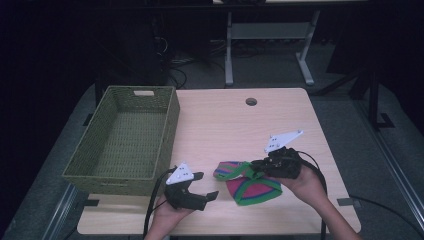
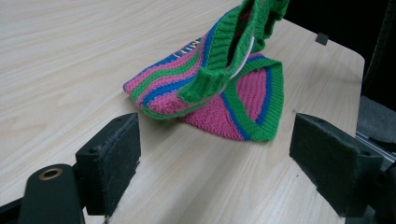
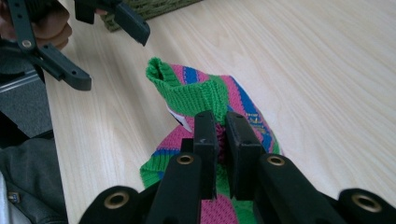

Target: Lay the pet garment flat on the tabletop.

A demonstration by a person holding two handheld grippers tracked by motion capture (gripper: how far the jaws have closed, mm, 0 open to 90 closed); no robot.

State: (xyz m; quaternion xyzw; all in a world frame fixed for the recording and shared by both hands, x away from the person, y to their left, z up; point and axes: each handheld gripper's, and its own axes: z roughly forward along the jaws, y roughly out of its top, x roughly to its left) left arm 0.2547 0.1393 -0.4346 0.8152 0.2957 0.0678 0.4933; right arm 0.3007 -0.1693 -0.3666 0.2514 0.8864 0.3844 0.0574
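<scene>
A knitted garment [image 1: 250, 184] striped pink, green and blue lies on the table's near middle, its green-edged part lifted off the wood. My right gripper [image 1: 256, 169] is shut on that lifted knit edge. In the right gripper view its jaws pinch the knitted garment [image 3: 201, 95] between them, right gripper [image 3: 221, 133] pointing down at the table. My left gripper [image 1: 205, 186] stands open to the left of the garment, nothing between its jaws. In the left gripper view the garment [image 2: 219, 88] lies beyond the left gripper [image 2: 215, 161], with bare table between the pads.
A green woven basket [image 1: 170, 125] with nothing in it stands at the table's left side. A round cable hole [image 1: 251, 101] sits near the far edge. Beyond the table stand desk legs and cables on a dark floor.
</scene>
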